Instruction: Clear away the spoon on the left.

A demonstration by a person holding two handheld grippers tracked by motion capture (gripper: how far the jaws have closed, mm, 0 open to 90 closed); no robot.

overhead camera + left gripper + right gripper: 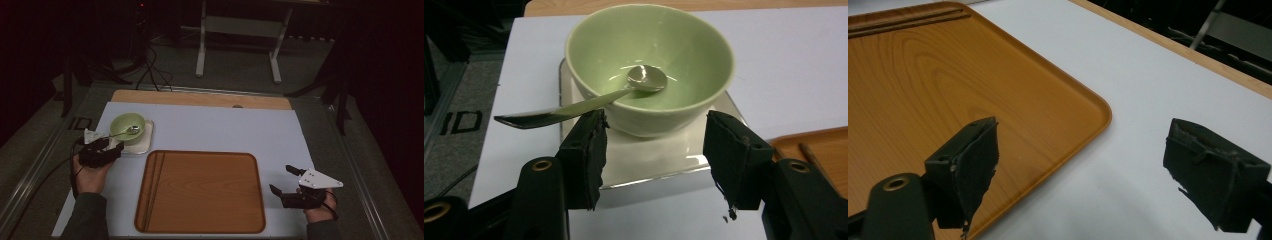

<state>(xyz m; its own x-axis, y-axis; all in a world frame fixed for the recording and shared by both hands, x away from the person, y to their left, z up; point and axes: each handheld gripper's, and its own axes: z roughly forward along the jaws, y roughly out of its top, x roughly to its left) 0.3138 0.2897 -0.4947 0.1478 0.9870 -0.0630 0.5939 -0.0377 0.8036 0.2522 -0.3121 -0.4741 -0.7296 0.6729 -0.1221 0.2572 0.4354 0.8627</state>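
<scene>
So we're at the reach-in stage here. Our left gripper [109, 146] is nosed up to the near side of the green bowl [127, 126], which sits on a white plate [145, 142] at the far-left of the bench [225, 130], just past the tray's far-left corner. In the left gripper view the fingers [586, 150] are spread wide with nothing between them, roughly as far apart as the bowl's base, and they're parked right in front of the plate's near edge, not touching the bowl as far as we can tell. A spoon [589, 102] lies in the bowl with its head at the bottom and its handle sticking out over the rim, right above our left-hand finger.

Our right gripper [282, 180] hangs off the right edge of the wooden tray [200, 192], also wide open and holding nothing. The right gripper view has one finger over the tray's corner and the other over bare bench. Chopsticks [154, 190] lie along the tray's left side.

Our guess is the bowl or the plate under it is meant to go onto the tray. Next move: we need to pick one, either close on the plate's edge or go higher for the bowl's wall. Watch that spoon handle, since bumping it could flip the spoon out. A slow, level lift seems the way to go.
</scene>
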